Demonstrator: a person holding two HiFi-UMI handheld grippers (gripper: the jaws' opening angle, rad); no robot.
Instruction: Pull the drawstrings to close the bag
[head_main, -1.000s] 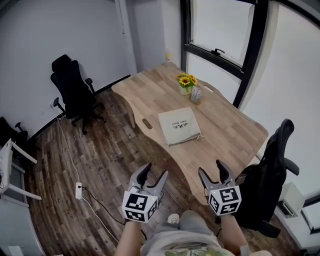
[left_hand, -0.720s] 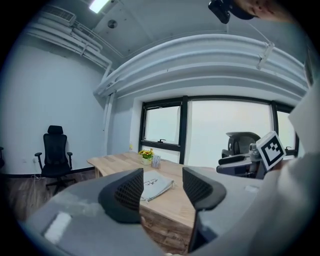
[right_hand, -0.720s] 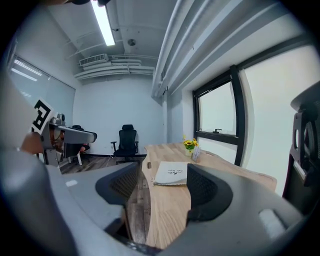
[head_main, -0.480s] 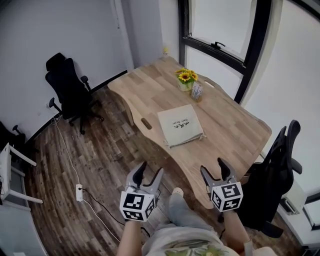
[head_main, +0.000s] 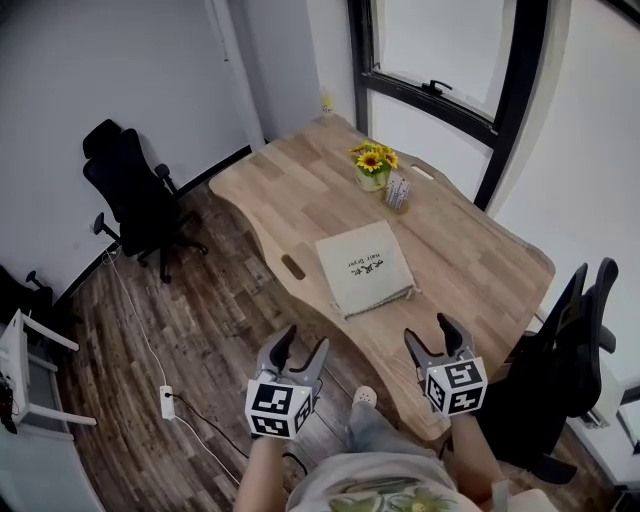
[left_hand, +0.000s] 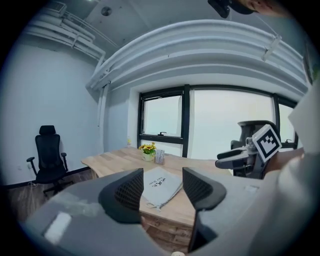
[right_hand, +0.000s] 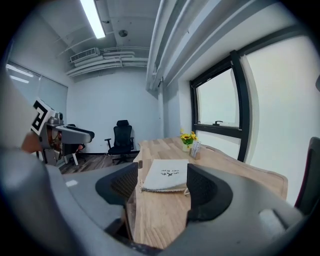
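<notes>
A beige cloth drawstring bag (head_main: 364, 267) with small dark print lies flat on the wooden table (head_main: 310, 190), near its front edge. Its cords trail off the near end (left_hand: 151, 202). The bag shows between the jaws in the left gripper view (left_hand: 159, 184) and in the right gripper view (right_hand: 165, 175). My left gripper (head_main: 299, 348) is held over the floor, short of the table, open and empty. My right gripper (head_main: 437, 337) hovers at the table's near corner, also open with nothing between its fingers. Both are well short of the bag.
A small pot of sunflowers (head_main: 372, 166) and a little card holder (head_main: 397, 191) stand behind the bag. Black office chairs sit at the left (head_main: 128, 196) and close on the right (head_main: 560, 375). A power strip and cable (head_main: 166, 398) lie on the wooden floor.
The view has shifted forward toward the table, so the bag sits nearer. Both grippers keep their open pose, moving along with the person.
</notes>
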